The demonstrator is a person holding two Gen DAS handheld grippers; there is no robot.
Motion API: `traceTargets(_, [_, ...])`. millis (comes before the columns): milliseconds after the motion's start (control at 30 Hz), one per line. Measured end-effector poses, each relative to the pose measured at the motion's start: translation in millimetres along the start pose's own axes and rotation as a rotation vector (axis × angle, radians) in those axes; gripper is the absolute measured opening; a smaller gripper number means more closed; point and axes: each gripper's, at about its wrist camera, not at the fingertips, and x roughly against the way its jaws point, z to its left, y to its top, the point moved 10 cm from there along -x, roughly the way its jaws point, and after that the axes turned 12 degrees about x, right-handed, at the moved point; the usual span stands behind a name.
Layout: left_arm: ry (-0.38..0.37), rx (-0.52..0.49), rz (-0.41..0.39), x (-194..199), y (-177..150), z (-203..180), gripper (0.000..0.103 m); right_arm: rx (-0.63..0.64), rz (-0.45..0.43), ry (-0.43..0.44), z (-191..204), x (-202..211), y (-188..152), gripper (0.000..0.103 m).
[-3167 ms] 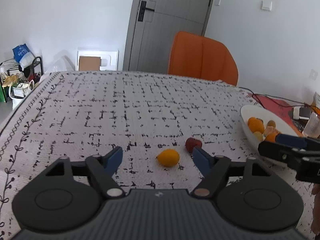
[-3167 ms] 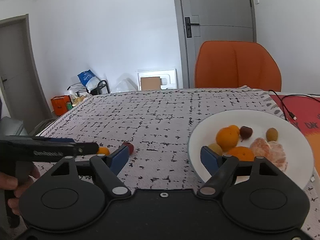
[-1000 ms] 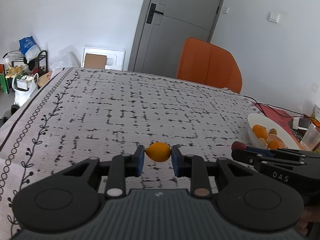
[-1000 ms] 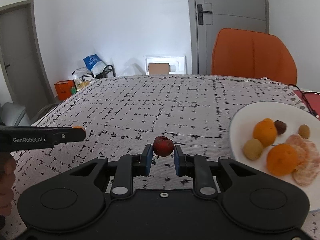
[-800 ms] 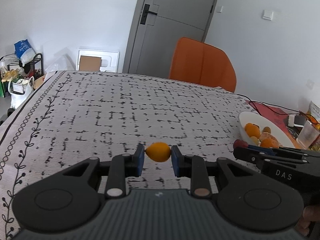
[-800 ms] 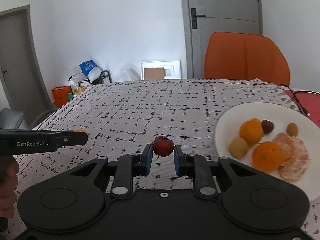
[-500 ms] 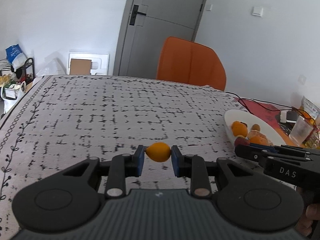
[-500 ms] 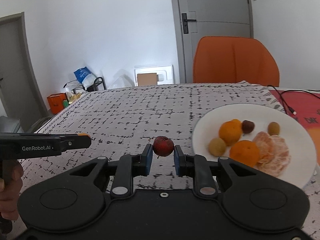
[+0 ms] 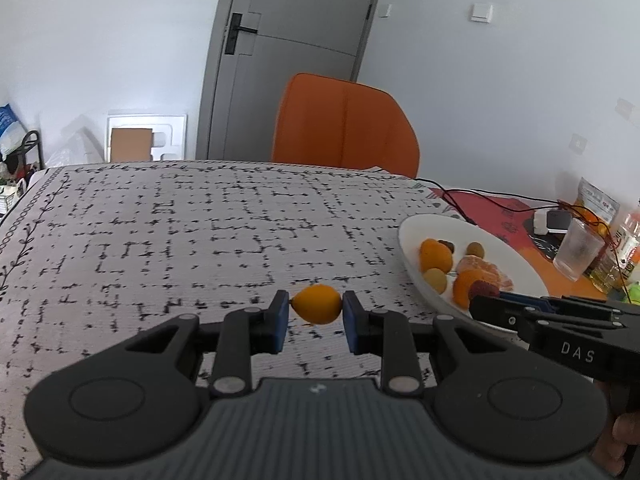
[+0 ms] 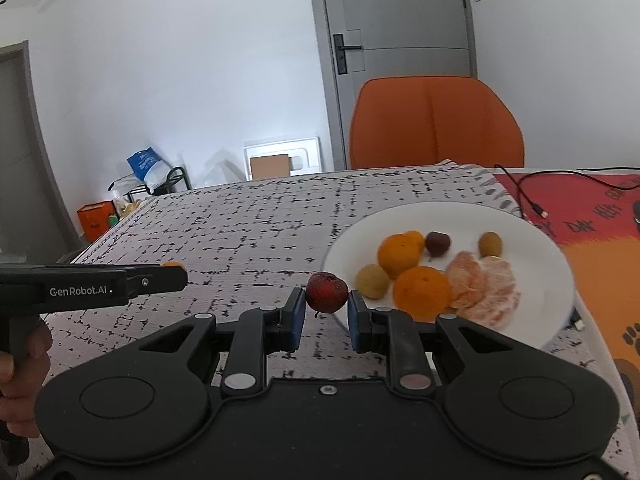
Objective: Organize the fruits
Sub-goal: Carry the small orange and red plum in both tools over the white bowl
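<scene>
A patterned black-and-white tablecloth covers the table. At its far edge stands an orange chair, with a grey door behind it. Far left, a white foam packing piece leans on the wall beside a black rack holding a blue bag. On the right, a clear plastic cup stands on a red-orange mat, where a black cable trails.

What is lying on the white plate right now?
On the white plate: two whole oranges, peeled orange segments, two small greenish fruits and one dark fruit. The gripper hides its near rim.
</scene>
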Motion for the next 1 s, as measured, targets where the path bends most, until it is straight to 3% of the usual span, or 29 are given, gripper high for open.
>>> traceTargets(567, [-0.039, -0.048, 0.017, -9.5, -8.3, -38.5, 0.027, -0.063, 0.000, -0.071, -43.1, 19.7, -15.8, 0.021])
traceTargets(733, [-0.053, -0.061, 0.021, -13.8, -8.9, -47.5, 0.027, -0.075, 0.007, -0.089, -52.7, 22.3, -21.9, 0.028])
traceTargets(1000, [-0.086, -0.092, 0.027, -22.1, -7.7, -68.1, 0.027, -0.095, 0.010, -0.110, -62.0, 30.1, -28.8, 0.028])
